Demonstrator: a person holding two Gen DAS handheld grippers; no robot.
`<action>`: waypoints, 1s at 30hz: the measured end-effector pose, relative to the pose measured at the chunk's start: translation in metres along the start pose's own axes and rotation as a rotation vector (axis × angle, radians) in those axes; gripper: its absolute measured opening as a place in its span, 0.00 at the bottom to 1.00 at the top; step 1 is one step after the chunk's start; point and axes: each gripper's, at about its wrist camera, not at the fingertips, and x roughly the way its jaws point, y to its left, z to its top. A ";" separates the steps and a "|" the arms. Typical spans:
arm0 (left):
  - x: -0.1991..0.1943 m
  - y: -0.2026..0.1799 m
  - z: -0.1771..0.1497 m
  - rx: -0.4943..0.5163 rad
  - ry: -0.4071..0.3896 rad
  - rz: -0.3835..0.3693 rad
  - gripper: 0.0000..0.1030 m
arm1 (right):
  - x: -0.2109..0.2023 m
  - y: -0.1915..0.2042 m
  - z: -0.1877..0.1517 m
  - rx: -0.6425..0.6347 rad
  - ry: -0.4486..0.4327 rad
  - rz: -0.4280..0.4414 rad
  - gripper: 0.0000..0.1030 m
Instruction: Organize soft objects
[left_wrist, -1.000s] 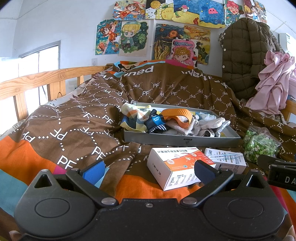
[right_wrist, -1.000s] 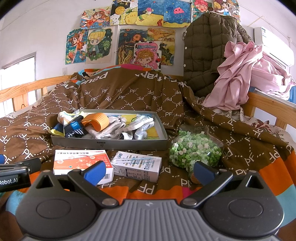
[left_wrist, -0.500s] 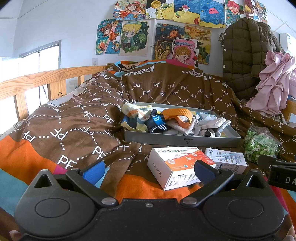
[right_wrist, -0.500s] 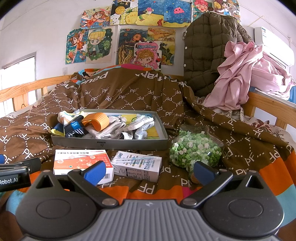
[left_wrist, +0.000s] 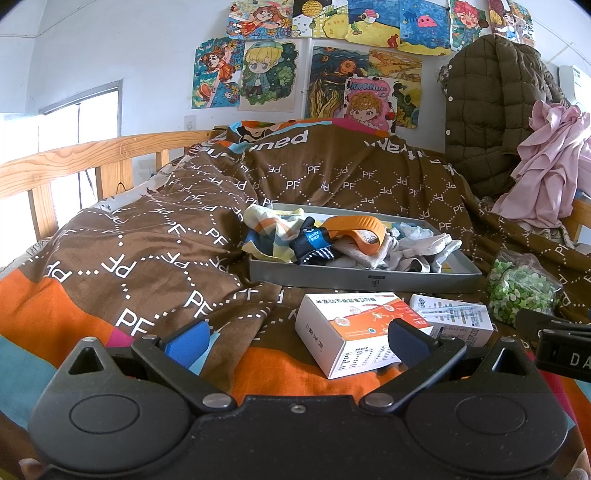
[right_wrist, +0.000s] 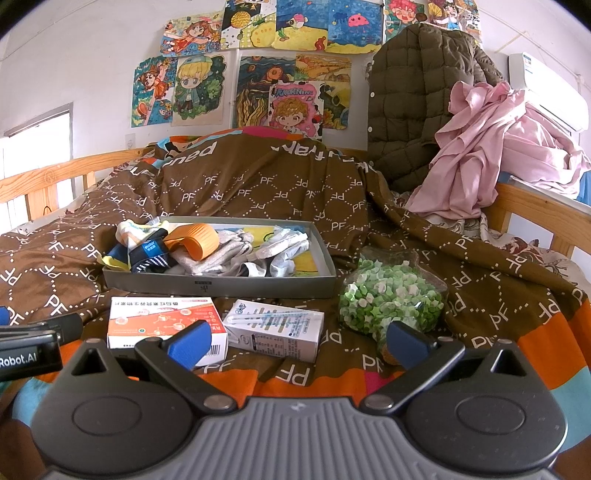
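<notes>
Left wrist view: the left gripper (left_wrist: 297, 338) has its jaws spread wide and holding nothing. The grey tray (left_wrist: 364, 277) of soft things lies far beyond them on the bed's brown blanket (left_wrist: 147, 251), well apart. In it are a checked cloth (left_wrist: 275, 230), a dark striped sock (left_wrist: 314, 245), a ribbed orange band (left_wrist: 354, 230) and pale crumpled socks (left_wrist: 424, 247). An orange-and-white carton (left_wrist: 354, 328) sits just ahead of the right jaw. Compared with a second ago, nothing has shifted.

Right wrist view: the right gripper (right_wrist: 297, 341) also has its jaws spread and empty. The tray (right_wrist: 221, 284) lies far and left of centre. Nearer are the carton (right_wrist: 166, 321), a smooth white box (right_wrist: 277, 328) and a clear bag of green paper stars (right_wrist: 391, 299), just beyond the right jaw. This view, too, is unchanged.
</notes>
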 end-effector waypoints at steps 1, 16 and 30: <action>0.000 0.000 0.000 0.000 0.000 0.000 0.99 | 0.000 0.000 0.000 0.000 0.000 0.000 1.00; 0.000 0.000 0.001 0.000 0.001 0.000 0.99 | 0.000 0.000 0.001 0.000 0.001 0.000 1.00; -0.009 -0.002 0.002 0.013 -0.011 -0.012 0.99 | 0.000 0.000 0.001 0.001 0.002 0.001 1.00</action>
